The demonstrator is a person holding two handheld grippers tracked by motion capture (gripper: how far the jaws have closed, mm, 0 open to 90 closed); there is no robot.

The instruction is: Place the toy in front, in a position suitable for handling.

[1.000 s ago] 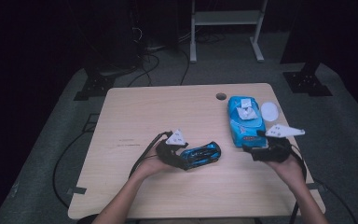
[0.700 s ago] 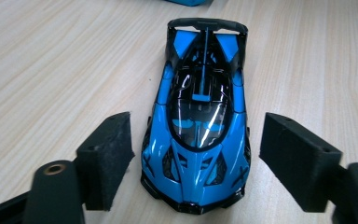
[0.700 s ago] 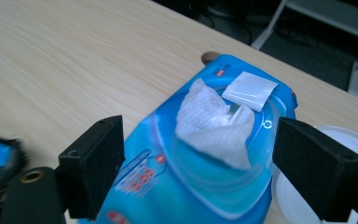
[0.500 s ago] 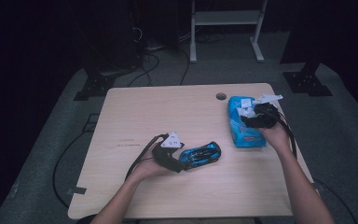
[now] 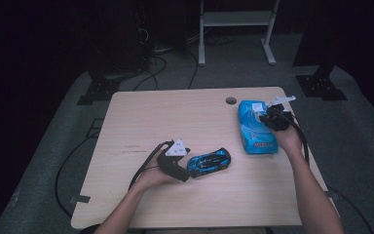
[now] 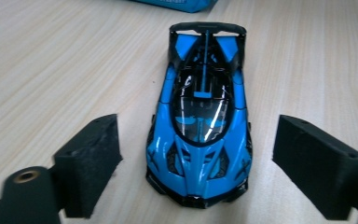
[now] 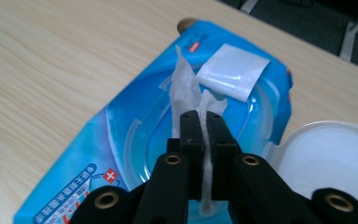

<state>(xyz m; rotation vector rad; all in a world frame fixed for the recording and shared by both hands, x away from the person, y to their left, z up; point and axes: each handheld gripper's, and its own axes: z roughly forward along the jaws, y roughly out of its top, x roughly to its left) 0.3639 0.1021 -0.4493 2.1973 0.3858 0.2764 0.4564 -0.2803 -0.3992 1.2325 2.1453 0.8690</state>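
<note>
A blue and black toy car (image 6: 200,135) stands on the table between the fingers (image 6: 91,158) of my left gripper (image 6: 195,156). Its jaws have just been opening and now stand apart from both sides of the car. In the high view that left gripper (image 5: 186,169) lies at the car's (image 5: 209,162) left end. A blue pack of wet wipes (image 7: 121,140) lies at the table's right, its round white lid (image 7: 326,158) flipped open. My right gripper (image 7: 203,121) has just been closing and is shut on a white wipe (image 7: 184,93) that sticks up from the opening. Seen from above, the right gripper (image 5: 264,117) is over the pack (image 5: 255,134).
The wooden table (image 5: 175,117) has a round cable hole (image 5: 231,101) just left of the pack. A peeled white seal flap (image 7: 233,70) stands up behind the wipe. Cables (image 5: 151,63) and stand feet (image 5: 321,85) lie on the dark floor beyond the far edge.
My right hand moved from the pack's near end to the opening at its far end and pinched the wipe there. The left hand and the car stayed where they were.
</note>
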